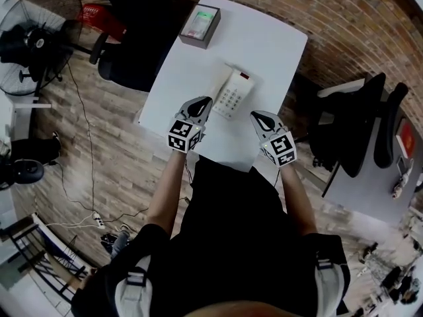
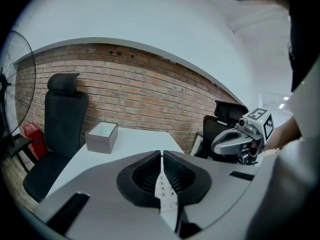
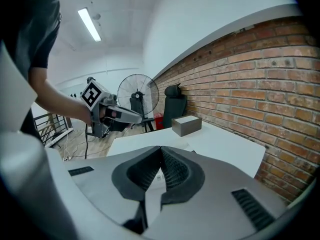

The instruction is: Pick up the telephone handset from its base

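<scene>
The white plastic telephone handset (image 1: pixel 217 86), by the near edge of the white table (image 1: pixel 264 38), is untouched; the closed, empty left gripper (image 1: pixel 201 103) and right gripper (image 1: pixel 258 116) should be opened first.

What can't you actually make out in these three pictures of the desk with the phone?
Head view: the telephone has key labels too small to read.
Head view: the grey box has a green display too small to read.
Left gripper view: the shut left claw hides the telephone, bar a strip of keypad.
Right gripper view: the shut right claw covers nearly all of it.
</scene>
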Motion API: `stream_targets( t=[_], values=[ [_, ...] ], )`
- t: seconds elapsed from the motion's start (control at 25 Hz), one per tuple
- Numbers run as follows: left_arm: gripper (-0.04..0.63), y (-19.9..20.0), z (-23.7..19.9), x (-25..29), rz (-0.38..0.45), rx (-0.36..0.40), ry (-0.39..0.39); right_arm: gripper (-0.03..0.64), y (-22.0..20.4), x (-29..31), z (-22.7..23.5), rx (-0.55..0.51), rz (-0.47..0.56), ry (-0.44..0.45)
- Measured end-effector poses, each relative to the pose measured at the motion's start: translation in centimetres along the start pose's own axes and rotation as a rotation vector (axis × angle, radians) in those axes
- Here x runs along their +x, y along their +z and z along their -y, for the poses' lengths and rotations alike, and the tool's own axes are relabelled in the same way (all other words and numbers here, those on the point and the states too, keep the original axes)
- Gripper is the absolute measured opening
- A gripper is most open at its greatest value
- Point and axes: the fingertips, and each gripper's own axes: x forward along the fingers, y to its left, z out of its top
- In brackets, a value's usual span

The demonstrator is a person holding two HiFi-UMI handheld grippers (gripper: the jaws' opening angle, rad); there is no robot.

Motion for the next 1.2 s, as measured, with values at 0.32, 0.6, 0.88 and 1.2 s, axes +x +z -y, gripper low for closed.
stream_targets(
  t=[0.32, 0.6, 0.88, 1.2],
  values=[
    [0.028, -2.1, -1.5, 2.3, -0.039, 0.013, -0.015, -0.003, -1.1, -0.3, 0.1, 0.004, -0.041, -0.022],
    [0.109, -3.9, -3.2, 4.0, -0.076, 0.041, 0.023, -0.003, -1.4, -0.1, -0.4, 0.002, -0.057, -0.025],
    [0.146, -5.6, -4.1, 6.2, -0.115, 0.045, 0.053, -0.003, -1.8, -0.3, -0.4, 0.003, -0.075, -0.041],
    [0.172, -6.6, -5.1, 8.4, -0.140, 0.016, 0.080, -0.003, -2.6, -0.7, 0.4, 0.026, -0.086, -0.070]
  ],
)
